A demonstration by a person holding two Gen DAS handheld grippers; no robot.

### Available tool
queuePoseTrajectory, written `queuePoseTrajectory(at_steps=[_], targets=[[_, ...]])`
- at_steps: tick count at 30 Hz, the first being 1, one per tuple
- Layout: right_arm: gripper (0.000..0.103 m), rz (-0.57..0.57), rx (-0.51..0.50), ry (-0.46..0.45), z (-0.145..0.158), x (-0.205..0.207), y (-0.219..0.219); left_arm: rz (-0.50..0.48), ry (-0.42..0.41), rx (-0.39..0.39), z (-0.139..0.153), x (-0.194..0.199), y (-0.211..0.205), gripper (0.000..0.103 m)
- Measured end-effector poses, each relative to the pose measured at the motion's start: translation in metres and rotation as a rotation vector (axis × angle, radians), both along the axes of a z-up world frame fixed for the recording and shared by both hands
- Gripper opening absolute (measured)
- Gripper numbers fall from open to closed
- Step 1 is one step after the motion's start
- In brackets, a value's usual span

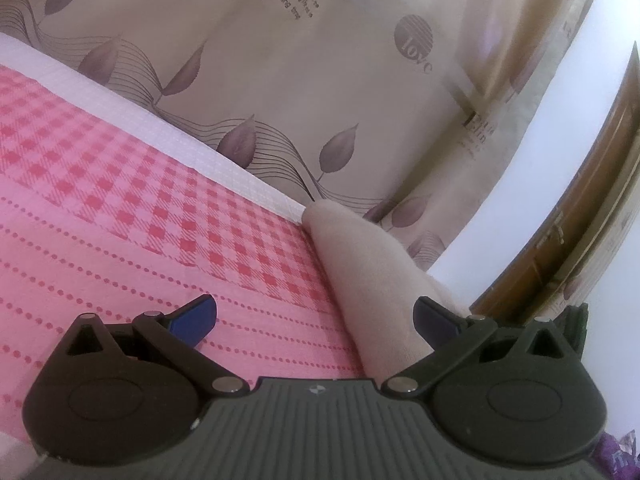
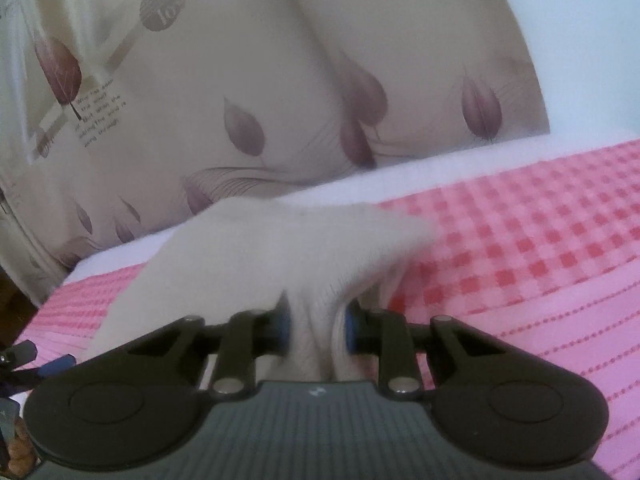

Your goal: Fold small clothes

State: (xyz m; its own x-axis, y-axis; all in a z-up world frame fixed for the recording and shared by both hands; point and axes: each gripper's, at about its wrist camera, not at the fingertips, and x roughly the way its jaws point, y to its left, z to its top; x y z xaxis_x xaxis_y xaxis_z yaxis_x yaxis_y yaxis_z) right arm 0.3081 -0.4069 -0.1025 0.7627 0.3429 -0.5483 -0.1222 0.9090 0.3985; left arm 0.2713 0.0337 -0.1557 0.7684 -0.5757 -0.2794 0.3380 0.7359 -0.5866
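A small pale beige garment [image 1: 368,280] lies on the pink bed cover [image 1: 160,216], running from the bed's far edge toward my left gripper's right finger. My left gripper [image 1: 316,318] is open and empty, its blue-padded fingers [image 1: 192,318] wide apart just above the cover, the right one beside the cloth. In the right wrist view my right gripper [image 2: 316,330] is shut on a bunched part of the same garment [image 2: 280,248], which spreads out ahead of it over the pink cover [image 2: 520,248]. The view is blurred.
A beige curtain [image 1: 320,80] with purple leaf prints hangs right behind the bed's white far edge [image 1: 168,132]; it also shows in the right wrist view [image 2: 280,100]. A brown wooden frame [image 1: 568,220] stands at the right.
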Motion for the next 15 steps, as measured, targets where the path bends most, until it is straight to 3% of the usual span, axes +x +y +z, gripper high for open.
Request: queuePoseTrajectory(at_steps=[7, 10, 12, 15], targets=[[0.032, -0.040, 0.047, -0.015, -0.007, -0.001, -0.004, -0.037, -0.039, 0.019, 0.004, -0.005, -0.004, 0.103], [0.033, -0.063, 0.148, -0.028, 0.000, -0.005, -0.004, -0.121, -0.101, 0.118, 0.014, -0.021, -0.022, 0.103], [0.033, -0.057, 0.086, -0.039, 0.007, -0.001, 0.006, -0.180, -0.113, 0.178, 0.017, -0.035, -0.039, 0.103], [0.032, -0.034, 0.127, -0.039, 0.006, 0.009, 0.010, -0.203, -0.095, 0.273, 0.018, -0.044, -0.063, 0.103]])
